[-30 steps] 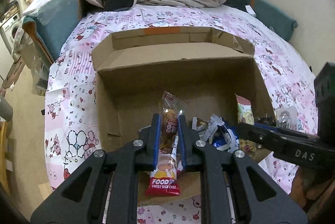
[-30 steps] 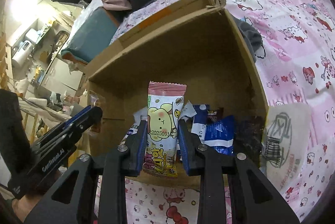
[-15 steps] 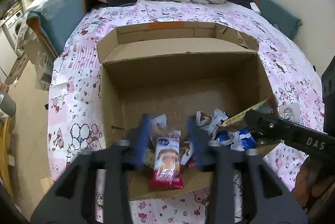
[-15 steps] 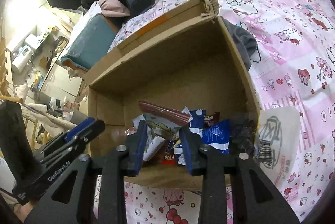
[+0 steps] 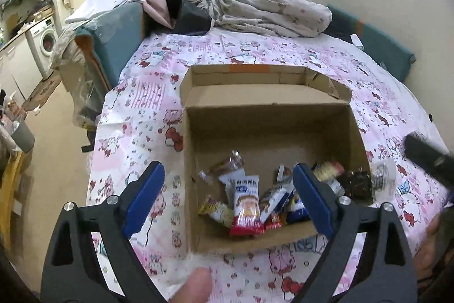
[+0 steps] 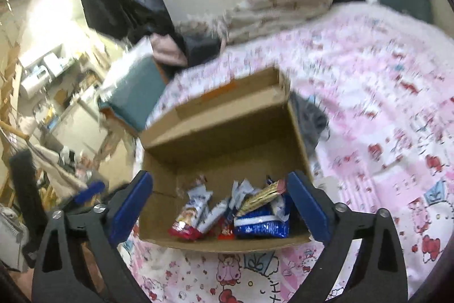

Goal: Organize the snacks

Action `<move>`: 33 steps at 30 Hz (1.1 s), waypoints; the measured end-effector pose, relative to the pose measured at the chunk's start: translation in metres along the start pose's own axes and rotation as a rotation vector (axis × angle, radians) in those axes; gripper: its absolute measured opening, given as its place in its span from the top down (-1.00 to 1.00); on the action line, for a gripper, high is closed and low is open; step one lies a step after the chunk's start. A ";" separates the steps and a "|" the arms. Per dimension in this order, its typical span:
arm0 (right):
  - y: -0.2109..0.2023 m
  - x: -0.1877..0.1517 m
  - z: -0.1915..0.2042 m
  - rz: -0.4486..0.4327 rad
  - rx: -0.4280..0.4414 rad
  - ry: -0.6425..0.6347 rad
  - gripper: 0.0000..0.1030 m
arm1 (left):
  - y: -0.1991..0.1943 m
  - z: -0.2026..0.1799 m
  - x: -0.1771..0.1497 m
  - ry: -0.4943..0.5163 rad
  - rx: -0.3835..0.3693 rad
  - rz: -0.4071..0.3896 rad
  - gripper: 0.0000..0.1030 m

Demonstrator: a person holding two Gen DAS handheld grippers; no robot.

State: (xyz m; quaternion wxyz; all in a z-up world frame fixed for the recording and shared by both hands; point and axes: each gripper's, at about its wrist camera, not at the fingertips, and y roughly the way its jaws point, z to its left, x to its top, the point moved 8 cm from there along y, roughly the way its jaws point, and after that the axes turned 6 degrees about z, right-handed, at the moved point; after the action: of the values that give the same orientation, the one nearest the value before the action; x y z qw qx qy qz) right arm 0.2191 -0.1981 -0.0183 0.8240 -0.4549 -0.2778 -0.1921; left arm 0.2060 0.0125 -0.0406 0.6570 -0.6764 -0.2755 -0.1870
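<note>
An open cardboard box sits on the bed with a heap of snack packets in its near end. The red-and-white rice cake packet lies on that heap, and a pink-and-yellow packet rests on a blue packet. My left gripper hangs above the box's near left corner. Its jaws are opening wide and nothing is between them. My right gripper hovers over the near edge of the box. Its jaws are opening too and are empty. The right wrist view is blurred.
The bed wears a pink cartoon-print sheet. Crumpled bedclothes are piled at the far end and a teal block stands at the left. A grey cloth lies against the box's right side. A thumb shows at the bottom.
Both grippers opened and let go of their packets, which dropped onto the heap in the box. Both then rose and drew back from the box.
</note>
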 end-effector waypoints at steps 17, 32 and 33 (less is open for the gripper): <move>-0.052 -0.060 0.015 -0.025 -0.173 -0.140 -0.97 | -0.074 0.008 -0.046 0.023 0.037 -0.108 -1.00; -0.031 -0.067 0.019 -0.003 -0.223 -0.153 -0.97 | -0.073 0.009 -0.057 -0.007 0.031 -0.112 -1.00; -0.030 -0.067 0.018 -0.001 -0.225 -0.152 -0.97 | -0.073 0.008 -0.057 -0.006 0.033 -0.111 -1.00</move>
State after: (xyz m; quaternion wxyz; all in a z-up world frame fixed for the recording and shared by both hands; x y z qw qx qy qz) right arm 0.1449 -0.1936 -0.0336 0.7442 -0.5575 -0.3166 -0.1874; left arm 0.1157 0.0125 -0.0193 0.6559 -0.6495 -0.3179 -0.2166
